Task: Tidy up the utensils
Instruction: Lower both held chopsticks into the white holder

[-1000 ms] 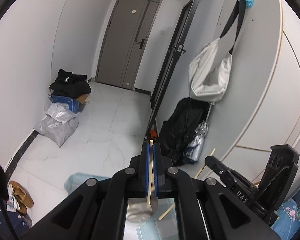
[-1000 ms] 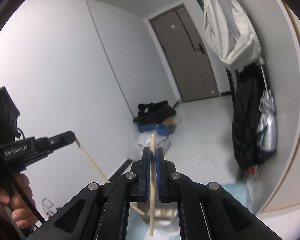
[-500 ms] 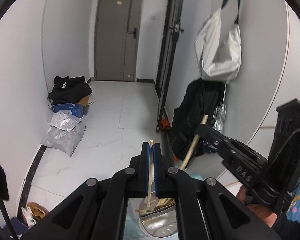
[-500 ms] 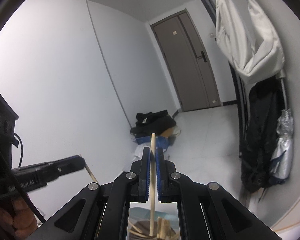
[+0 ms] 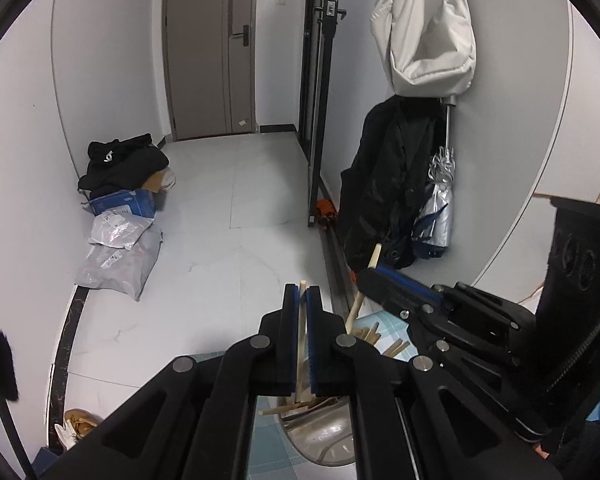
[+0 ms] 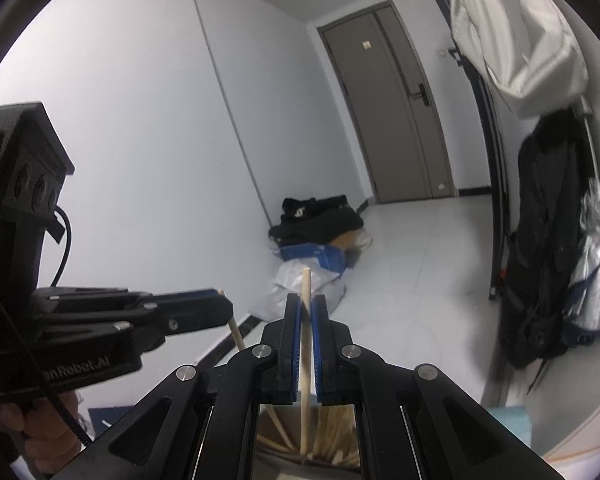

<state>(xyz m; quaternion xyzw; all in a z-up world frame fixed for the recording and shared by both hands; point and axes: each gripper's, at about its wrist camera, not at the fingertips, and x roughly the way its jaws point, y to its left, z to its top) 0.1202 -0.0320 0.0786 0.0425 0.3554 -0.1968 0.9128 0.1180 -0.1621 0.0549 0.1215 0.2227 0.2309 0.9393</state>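
In the left wrist view my left gripper (image 5: 303, 292) is shut on a thin wooden chopstick (image 5: 301, 344), whose lower end reaches into a steel cup (image 5: 328, 446) holding several more chopsticks (image 5: 370, 336). Close on its right, my right gripper (image 5: 371, 276) grips a second chopstick (image 5: 354, 312) slanting down to the same cup. In the right wrist view the right gripper (image 6: 307, 300) is shut on its upright chopstick (image 6: 306, 344) above the cup's chopsticks (image 6: 336, 432). The left gripper (image 6: 220, 306) comes in from the left with its chopstick (image 6: 235, 330).
The cup stands on a teal checked surface (image 5: 384, 316). Beyond lies a white tiled floor (image 5: 220, 240) with a black clothes pile on a blue box (image 5: 124, 200) and grey parcels (image 5: 116, 264). A black coat (image 5: 388, 184), silver umbrella (image 5: 436, 216) and white bag (image 5: 424, 40) hang at the right wall.
Both grippers have sunk toward the cup, each still holding its chopstick. The right gripper has closed in beside the left, and the cup's chopsticks now show under both.
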